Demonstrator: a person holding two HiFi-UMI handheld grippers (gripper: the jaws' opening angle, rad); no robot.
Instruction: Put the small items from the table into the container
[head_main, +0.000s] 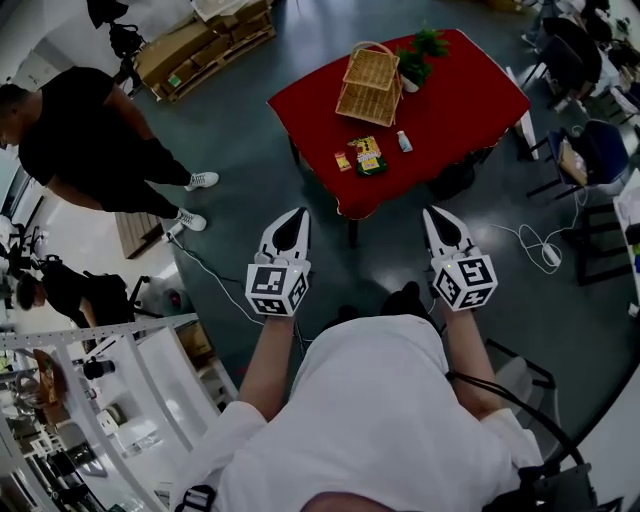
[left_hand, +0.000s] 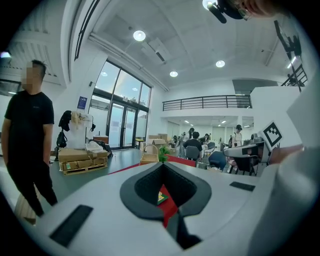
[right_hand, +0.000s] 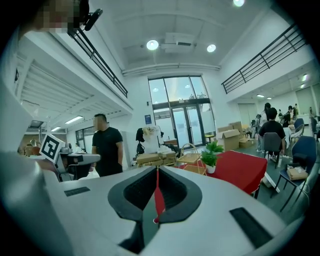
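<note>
White left gripper and right gripper hold their fingers pressed together, empty, well short of the red worktop, where a green packet, an orange packet and a small bottle lie near the wicker basket.

On surface: basket at far side, plant just right of it; packet nearer, bottle right of packet. Left, on floor: person.

Red table: basket, plant, packets, bottle
</note>
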